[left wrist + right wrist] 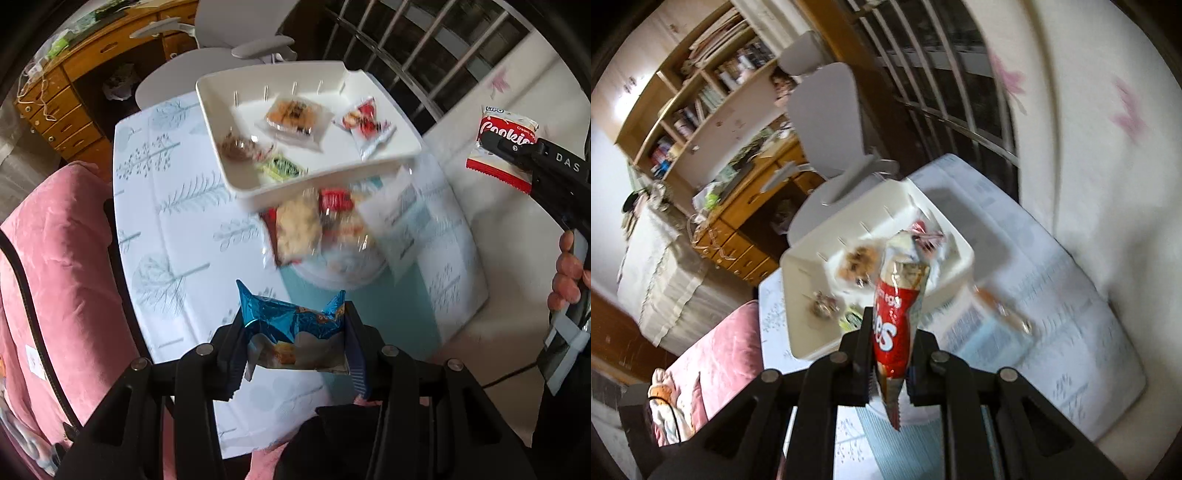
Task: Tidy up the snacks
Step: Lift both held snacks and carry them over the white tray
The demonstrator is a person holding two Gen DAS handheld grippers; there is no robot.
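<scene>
While my left tool is pinching a blue snack packet above the tabletop, my right tool is clamping the red cookie packet; next I'm judging both need carrying over the white tray beyond and releasing.

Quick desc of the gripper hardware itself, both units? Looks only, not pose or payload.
Both matte black, with twin linkage arms and round silver pivot pins. Left gripper has ribbed finger pads. Right gripper carries white "DAS" lettering; a bare hand grips its handle, which has a whitish wrap.
</scene>
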